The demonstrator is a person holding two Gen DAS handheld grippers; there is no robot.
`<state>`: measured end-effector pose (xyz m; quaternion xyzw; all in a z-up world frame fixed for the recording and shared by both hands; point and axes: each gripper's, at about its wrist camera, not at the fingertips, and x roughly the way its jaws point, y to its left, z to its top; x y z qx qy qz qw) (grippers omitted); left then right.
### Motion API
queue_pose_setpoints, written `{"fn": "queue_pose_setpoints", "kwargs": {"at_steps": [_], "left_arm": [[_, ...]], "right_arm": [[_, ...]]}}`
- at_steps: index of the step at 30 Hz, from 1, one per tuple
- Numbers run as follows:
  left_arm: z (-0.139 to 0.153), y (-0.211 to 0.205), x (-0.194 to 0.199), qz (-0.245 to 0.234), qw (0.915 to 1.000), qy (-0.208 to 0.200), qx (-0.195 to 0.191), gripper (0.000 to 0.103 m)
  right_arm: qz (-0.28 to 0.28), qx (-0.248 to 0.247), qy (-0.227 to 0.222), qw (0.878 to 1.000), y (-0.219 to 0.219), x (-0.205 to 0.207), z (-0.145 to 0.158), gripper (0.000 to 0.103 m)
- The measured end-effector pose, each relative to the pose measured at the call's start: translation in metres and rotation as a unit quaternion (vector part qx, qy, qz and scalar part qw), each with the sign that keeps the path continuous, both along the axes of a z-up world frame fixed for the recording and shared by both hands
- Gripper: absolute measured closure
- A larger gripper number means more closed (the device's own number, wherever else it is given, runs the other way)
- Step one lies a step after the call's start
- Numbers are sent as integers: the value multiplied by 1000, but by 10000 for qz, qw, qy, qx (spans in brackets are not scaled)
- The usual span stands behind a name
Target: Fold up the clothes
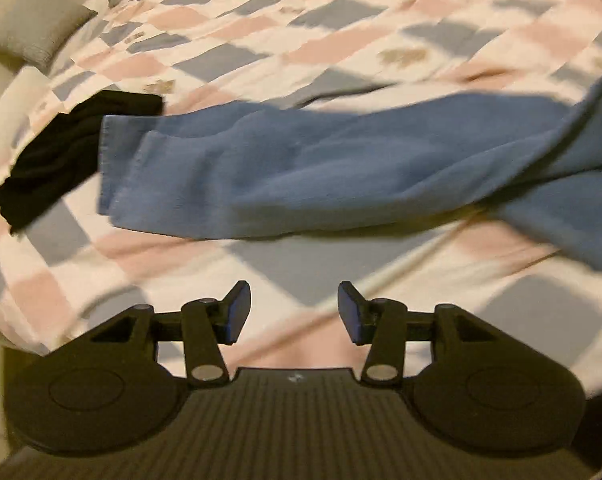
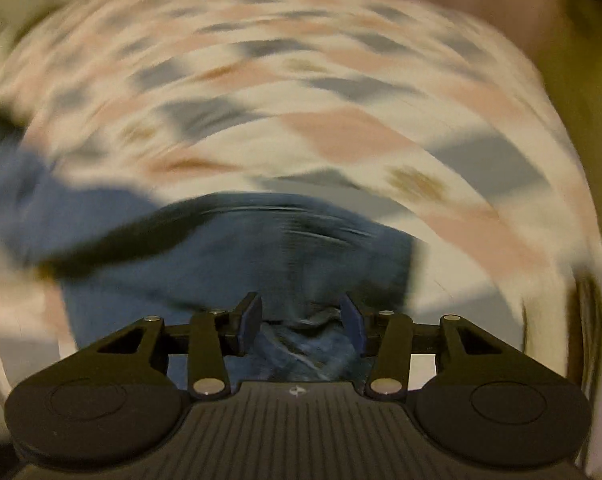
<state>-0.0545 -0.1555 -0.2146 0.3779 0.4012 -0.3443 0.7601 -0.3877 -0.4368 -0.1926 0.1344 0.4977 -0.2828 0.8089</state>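
Blue trousers [image 1: 301, 168] lie across the checked bedspread [image 1: 261, 40], their leg hems pointing left and their right end lifted off the bed. My left gripper [image 1: 293, 312] hovers open just in front of them with only bedspread between its fingers. In the right wrist view a thick crumpled bunch of the same blue trousers [image 2: 237, 256] fills the gap of my right gripper [image 2: 301, 324]. The fingers press on it from both sides and stay fairly wide apart. That view is heavily blurred by motion.
A folded black garment [image 1: 61, 152] lies on the bed left of the trouser hems. A grey cushion [image 1: 33, 28] sits at the far left corner. The bed's near-left edge [image 1: 5, 320] drops away beside my left gripper.
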Motion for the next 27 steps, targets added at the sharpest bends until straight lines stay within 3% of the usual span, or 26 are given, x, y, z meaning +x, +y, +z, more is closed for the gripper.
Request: {"fn": "queue_pose_setpoints", "kwargs": {"at_steps": [4, 6, 7, 8, 10, 12, 14, 17, 20, 22, 23, 24, 27], "left_arm": [[-23, 4, 64, 116, 9998, -138, -34, 55], [-40, 4, 84, -517, 9965, -591, 300, 49], [-52, 3, 92, -986, 9896, -887, 563, 47], [-67, 4, 97, -1542, 9764, -1226, 885, 46], [-97, 11, 110, -2553, 9375, -1910, 1395, 46], [-123, 24, 126, -3352, 8931, -2462, 1715, 46], [-148, 36, 142, -4070, 8457, -2836, 1967, 46], [-185, 49, 169, -4887, 7814, -3184, 2220, 46], [-207, 60, 184, -5458, 7315, -3362, 2323, 49], [-215, 70, 188, -5767, 7028, -3457, 2324, 59], [-217, 74, 190, -5873, 6930, -3481, 2314, 67], [-216, 76, 192, -5893, 6935, -3464, 2274, 71], [-202, 73, 197, -5733, 7233, -3218, 2112, 82]], "right_arm": [[622, -375, 316, 9969, 52, 56, -16, 50], [866, -654, 563, 9925, 80, 85, -25, 41], [985, -837, 723, 9890, 94, 101, -31, 36], [1095, -972, 878, 9853, 106, 115, -38, 35], [1280, -1148, 1181, 9780, 129, 140, -53, 33], [1342, -1269, 1456, 9720, 148, 161, -68, 32], [1309, -1424, 1690, 9665, 164, 177, -79, 29], [1318, -1743, 1997, 9552, 185, 193, -91, 24], [1555, -2080, 2302, 9379, 195, 201, -100, 20], [1841, -2427, 2537, 9181, 199, 206, -107, 19], [1996, -2631, 2667, 9054, 199, 208, -111, 16], [2162, -2811, 2790, 8924, 199, 210, -116, 16], [2690, -3188, 3034, 8567, 192, 212, -131, 20]]}}
